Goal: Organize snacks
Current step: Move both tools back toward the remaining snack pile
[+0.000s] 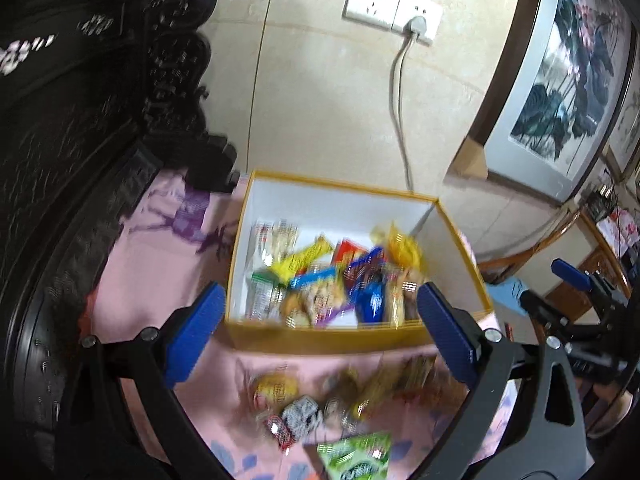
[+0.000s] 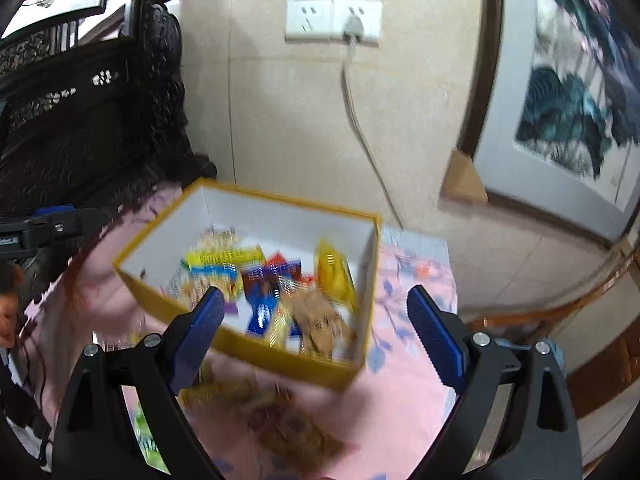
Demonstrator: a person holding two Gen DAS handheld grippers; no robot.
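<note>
Jaws stand wide on both the left gripper [image 1: 320, 334] and the right gripper [image 2: 316, 336], with nothing between them. Past the blue tips sits a yellow cardboard box with white inside walls [image 1: 340, 338], low in the middle of each view, and bright wrapped snacks [image 1: 332, 280] fill it. More blurry loose snacks [image 1: 320, 404] lie on the pink flowered cloth [image 1: 132, 280] over the desk. Behind is a beige tiled wall [image 1: 320, 100] with a white socket [image 1: 394, 10], a grey cord and a framed flower painting [image 1: 568, 80] at right. Dark carved wooden furniture [image 1: 80, 120] fills the left.

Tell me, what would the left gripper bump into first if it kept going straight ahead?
Probably the yellow box: its near wall lies right between the open left gripper fingers. Blur makes depth uncertain.
</note>
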